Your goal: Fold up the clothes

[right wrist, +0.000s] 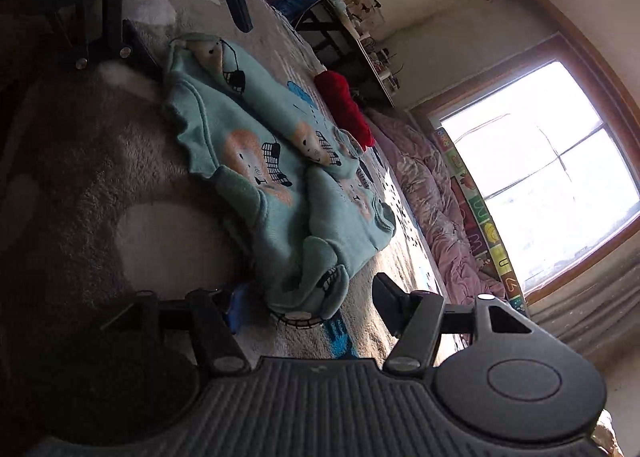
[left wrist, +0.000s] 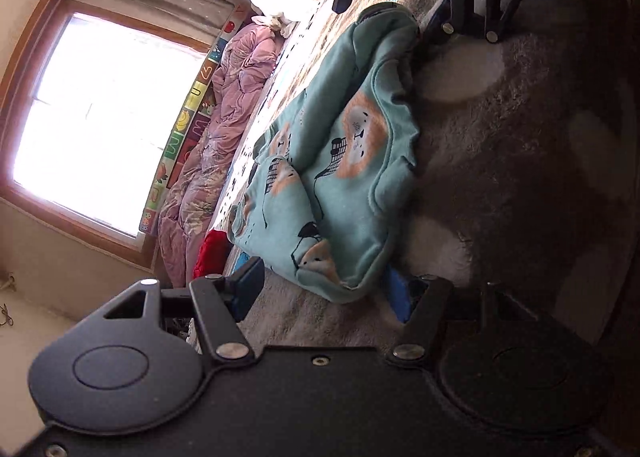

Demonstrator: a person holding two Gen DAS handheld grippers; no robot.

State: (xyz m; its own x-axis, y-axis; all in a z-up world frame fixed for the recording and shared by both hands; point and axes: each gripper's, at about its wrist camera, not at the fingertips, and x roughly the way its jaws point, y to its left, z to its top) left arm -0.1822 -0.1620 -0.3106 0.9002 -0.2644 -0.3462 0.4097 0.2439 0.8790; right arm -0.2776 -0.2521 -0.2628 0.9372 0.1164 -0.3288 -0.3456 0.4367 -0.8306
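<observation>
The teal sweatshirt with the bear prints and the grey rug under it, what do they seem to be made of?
Teal sweatshirt: probably soft fleece-type knit, matte, with a fuzzy surface and thick limp folds. Grey rug: looks like plush pile, matte, with shaggy tufted fibres and paler patches.

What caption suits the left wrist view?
Open left hand-held gripper at the near edge of a teal printed sweatshirt on a grey shaggy rug.

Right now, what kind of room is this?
Probably a bedroom at home: a pink quilt lies bunched under the window, a teal sweatshirt is spread on a fluffy blanket.
</observation>
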